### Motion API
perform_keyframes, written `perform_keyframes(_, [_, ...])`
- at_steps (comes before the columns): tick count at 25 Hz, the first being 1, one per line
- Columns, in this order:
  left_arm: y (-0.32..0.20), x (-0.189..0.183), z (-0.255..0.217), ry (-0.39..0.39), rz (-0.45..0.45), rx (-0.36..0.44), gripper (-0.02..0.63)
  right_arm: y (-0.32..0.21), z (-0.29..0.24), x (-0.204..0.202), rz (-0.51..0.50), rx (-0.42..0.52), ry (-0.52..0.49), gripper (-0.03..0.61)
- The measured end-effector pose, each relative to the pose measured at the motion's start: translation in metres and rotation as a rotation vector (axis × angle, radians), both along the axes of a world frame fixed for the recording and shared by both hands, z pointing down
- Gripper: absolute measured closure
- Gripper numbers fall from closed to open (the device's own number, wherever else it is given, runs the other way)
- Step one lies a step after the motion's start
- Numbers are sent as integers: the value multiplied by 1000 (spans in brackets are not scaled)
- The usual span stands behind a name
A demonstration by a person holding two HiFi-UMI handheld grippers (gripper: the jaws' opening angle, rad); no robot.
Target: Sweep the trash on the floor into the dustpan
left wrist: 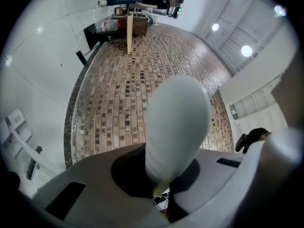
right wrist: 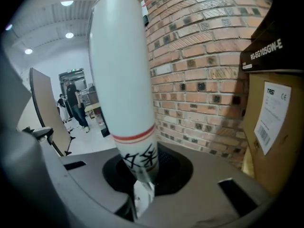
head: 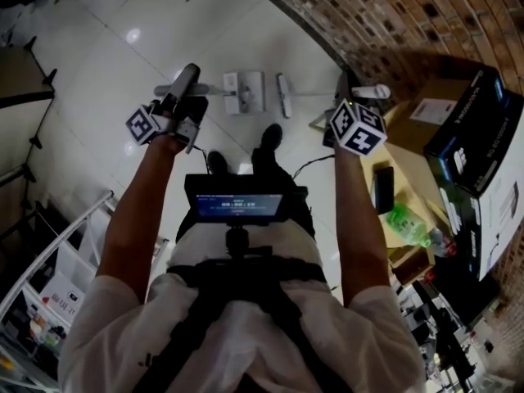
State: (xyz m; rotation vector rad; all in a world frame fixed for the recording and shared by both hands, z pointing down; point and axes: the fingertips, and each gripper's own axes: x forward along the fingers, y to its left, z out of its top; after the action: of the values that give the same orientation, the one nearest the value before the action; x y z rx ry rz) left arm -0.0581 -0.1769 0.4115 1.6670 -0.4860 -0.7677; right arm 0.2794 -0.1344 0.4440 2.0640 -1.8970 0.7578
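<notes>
Here, above white tiles (head: 164, 31) (brick wall (head: 393, 15) beside), left claw (left wrist: 161, 189) and right claw (right wrist: 140, 194) clamp handles (right wrist: 121, 80).

At 2 o'clock in the right gripper view, a black box (right wrist: 266, 37) carries pale print reading "RG-EG105GW-E". Below it, at 3 o'clock, a white label (right wrist: 273, 115) on a brown carton (right wrist: 280, 172) shows a short logo that looks like "TAS", a barcode and fine lines too small to read. The broom handle (right wrist: 123, 80) bears a red ring and, toward 6 o'clock, black brush-written characters that cannot be read. In the head view, the screen (head: 237, 205) at centre shows blurred digits, and the black box's print at 3 o'clock is illegible.
</notes>
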Motion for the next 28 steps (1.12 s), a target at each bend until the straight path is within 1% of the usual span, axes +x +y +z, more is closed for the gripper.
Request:
perform_keyframes(4, [-19,44,-2,-3,37,18,614,-15,1,27,2,6,-4,552])
perform_keyframes(9, [-45,93,-4,-22,83,45,614,-31,-2,59,27,21,-2,552])
perform_keyframes(11, [-54,110,-4,-30,108,48,614,-36,-2,68,47,26,-2,552])
perform_keyframes(15, [-71,135,-2,-39,160,47,614,-49,0,85,122,16,7,552])
perform_keyframes(20, [-87,146,12,-73,213,27,614,-68,13,84,205,-19,11,551])
perform_keyframes(23, [-100,142,19,-81,207,4,614,-80,27,75,246,-56,-1,551])
perform_keyframes(25, [-107,137,22,-82,203,-8,614,-88,37,66,257,-86,-13,551])
perform_keyframes(28, [-114,129,27,-86,205,-27,614,-100,47,48,235,-112,-16,549])
